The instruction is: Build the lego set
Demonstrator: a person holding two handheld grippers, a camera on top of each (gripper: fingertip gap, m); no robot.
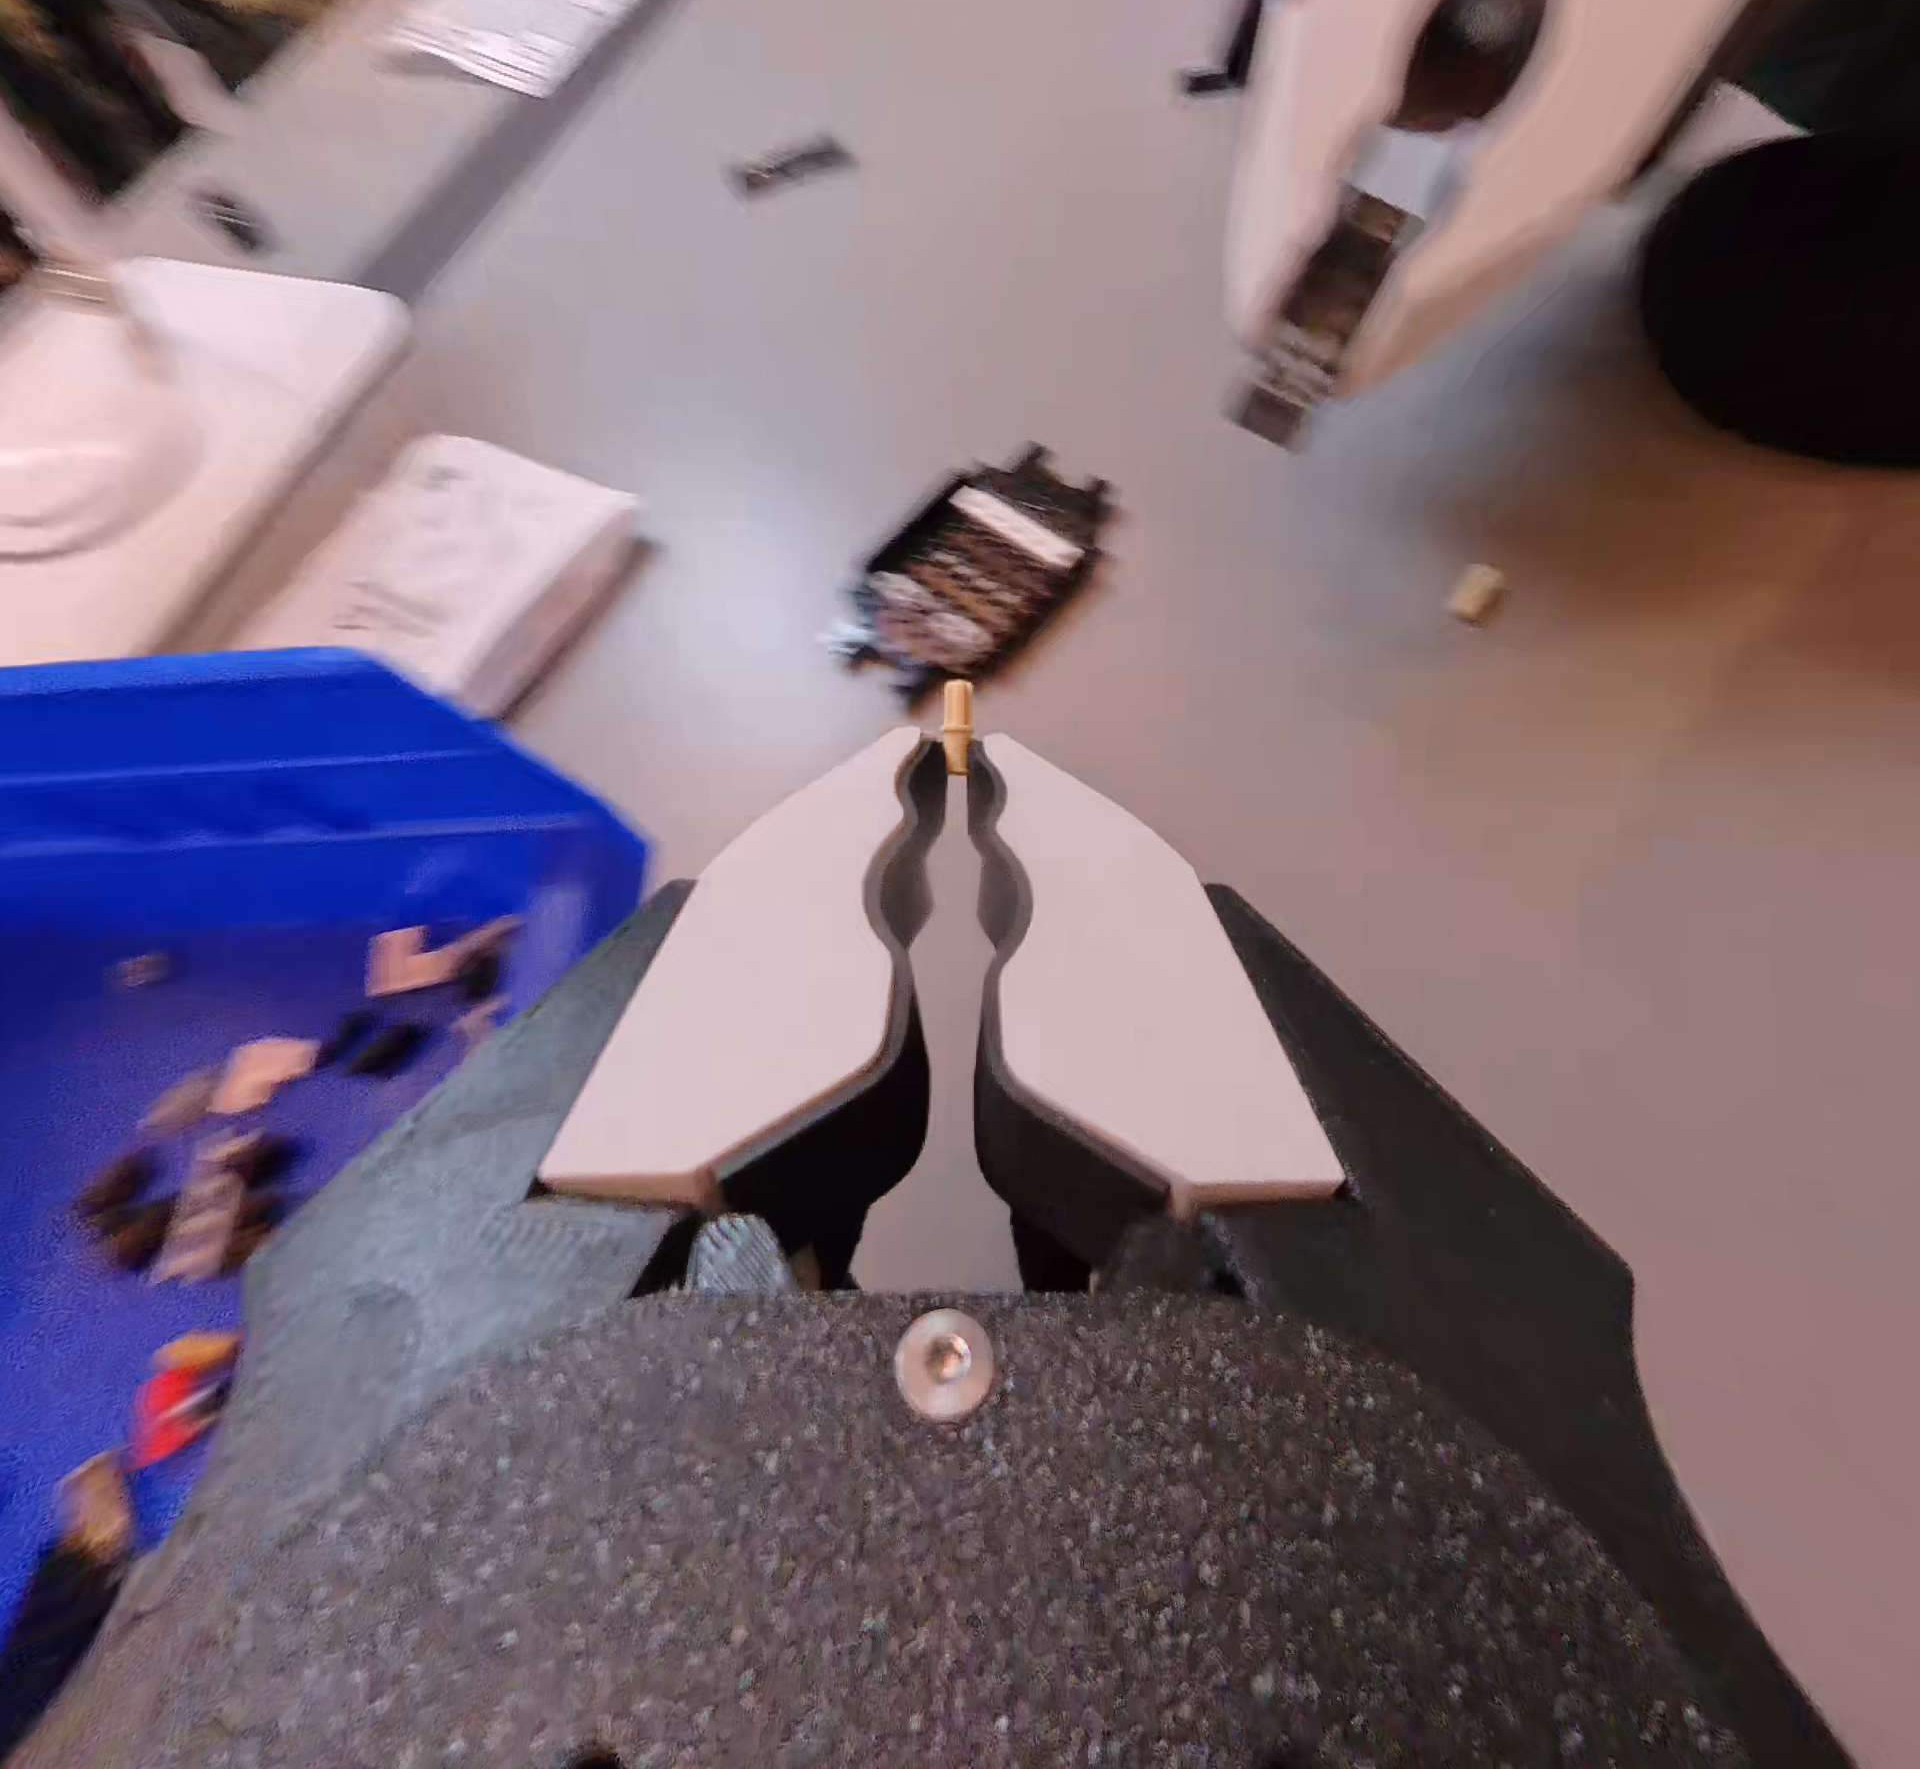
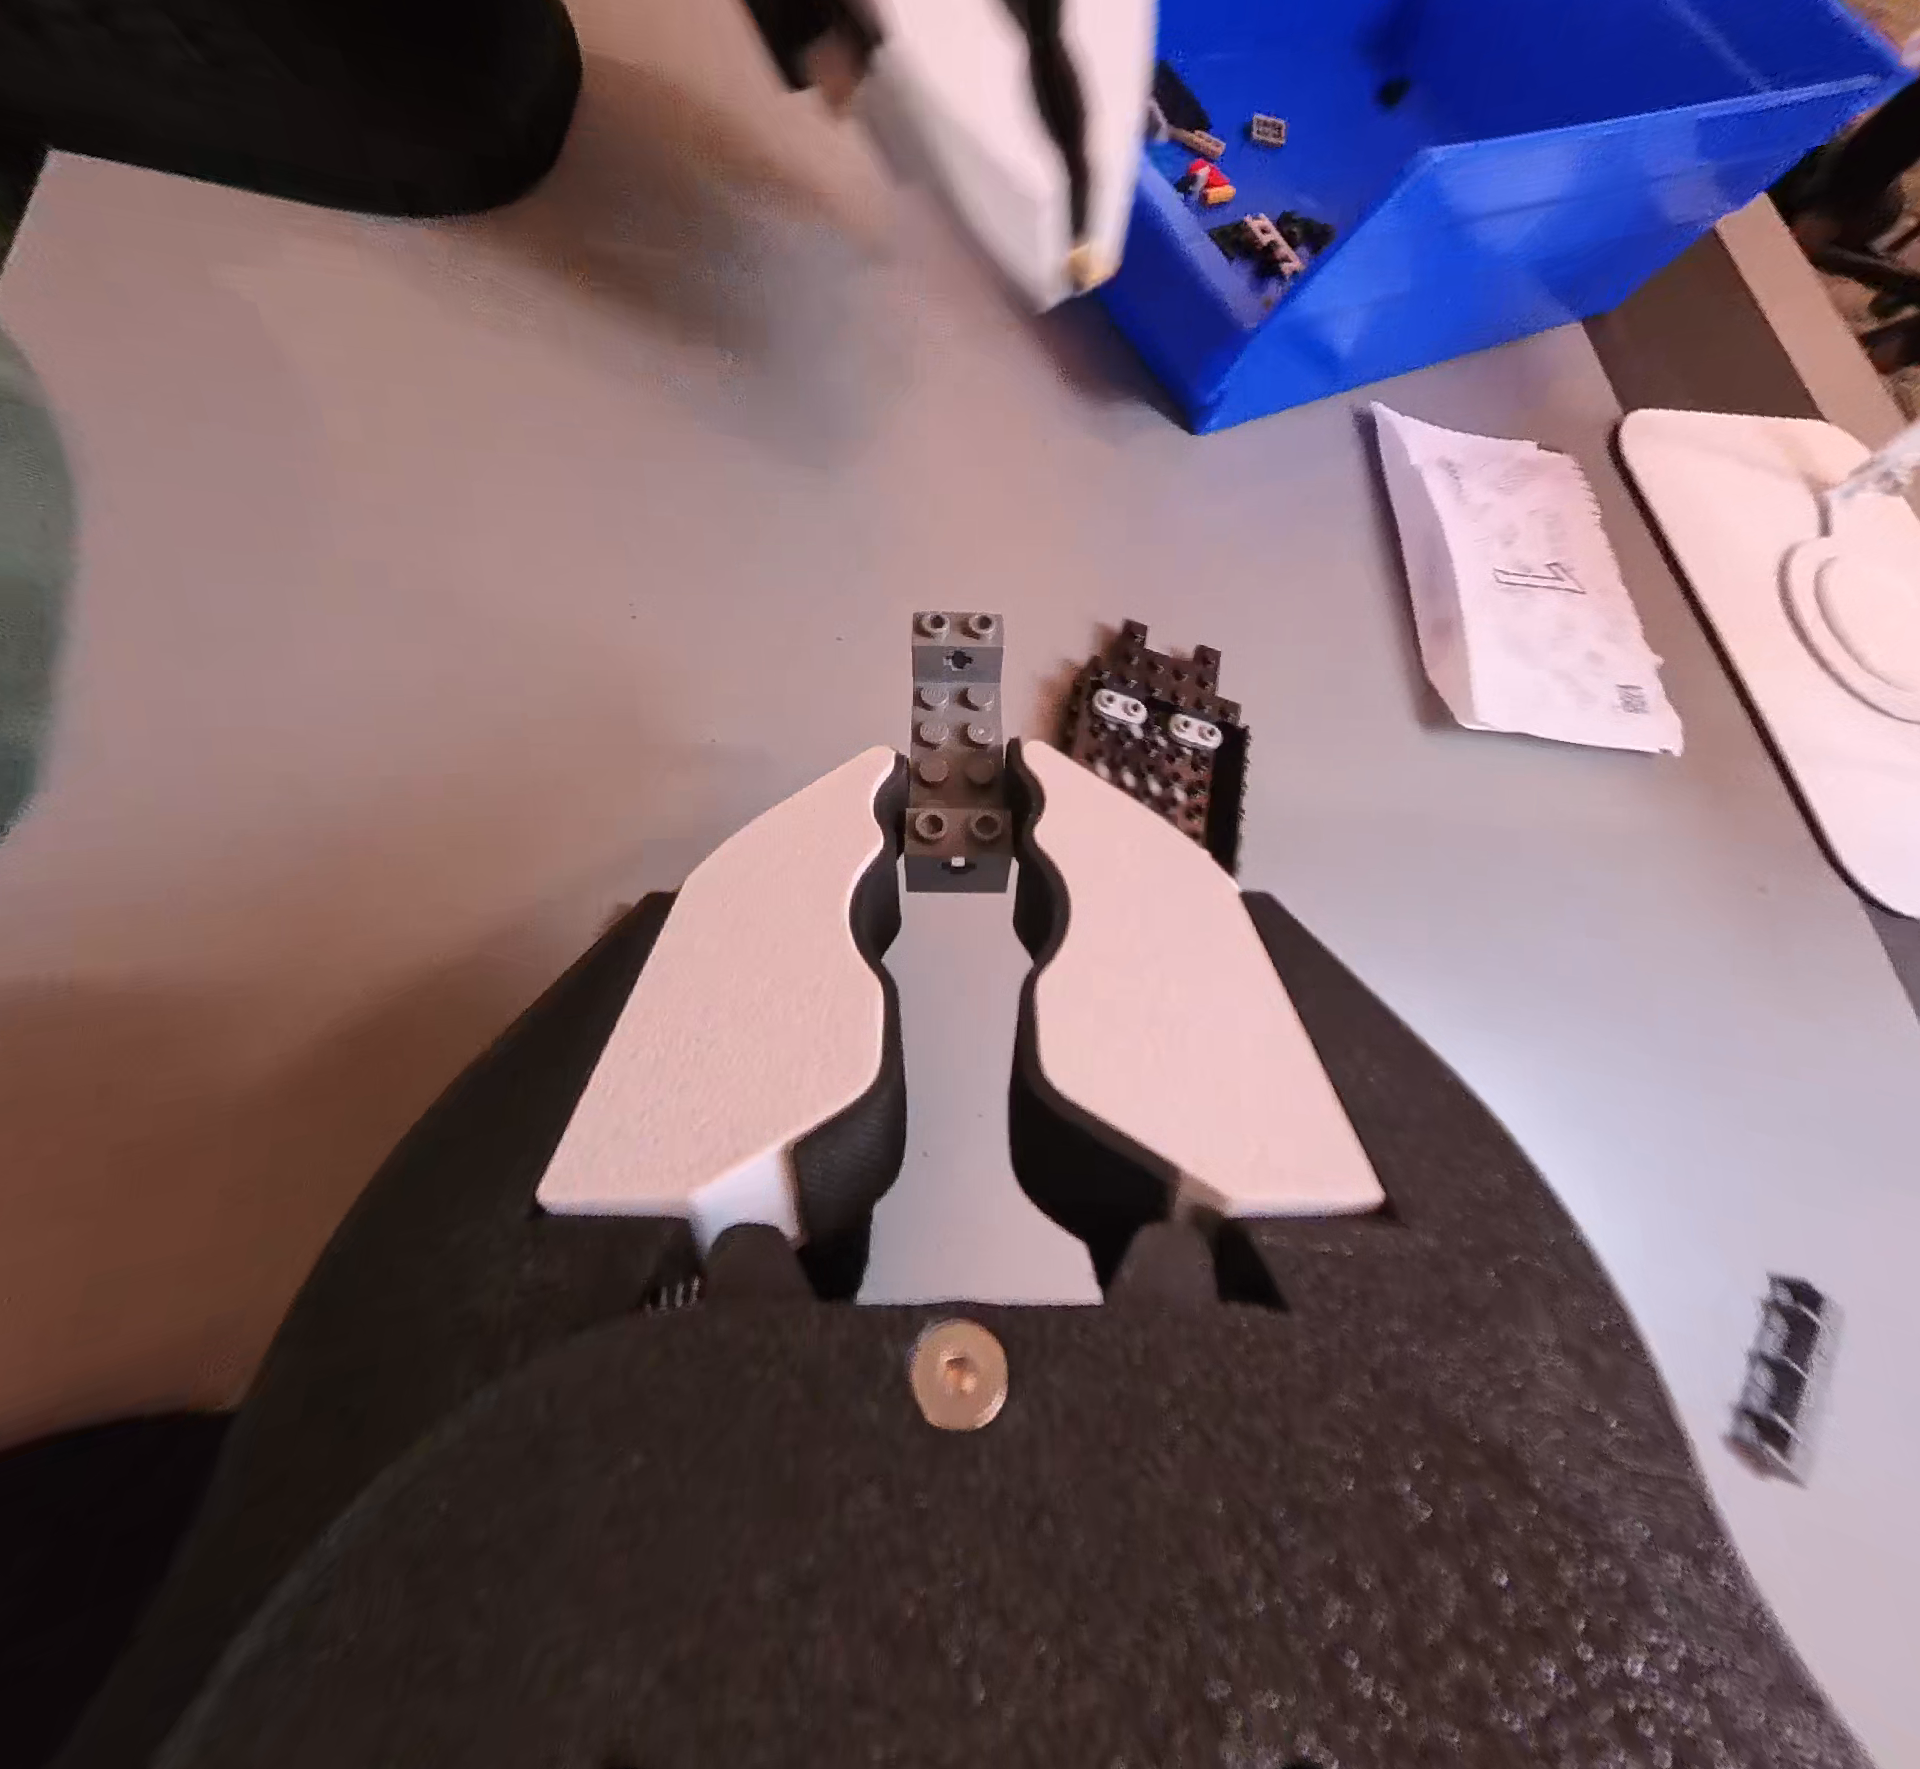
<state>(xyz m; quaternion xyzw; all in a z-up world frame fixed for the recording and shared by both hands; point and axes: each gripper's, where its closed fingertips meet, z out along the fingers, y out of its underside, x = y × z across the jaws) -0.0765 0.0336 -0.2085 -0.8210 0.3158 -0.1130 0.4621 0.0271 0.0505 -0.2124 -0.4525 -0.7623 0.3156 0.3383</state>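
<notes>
Over grey table (image 2: 520,524), 2 tongs: left (image 1: 954,751) w/ 1 tan pin (image 1: 956,722), right (image 2: 958,789) w/ 1 grey brick stack (image 2: 958,743).

The white paper sheet (image 2: 1512,592) bears handwriting and a small printed code.

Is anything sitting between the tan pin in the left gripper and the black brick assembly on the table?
Nothing visible. The tan pin sticks out of the left gripper tips, with only bare table before the black brick assembly.
</notes>
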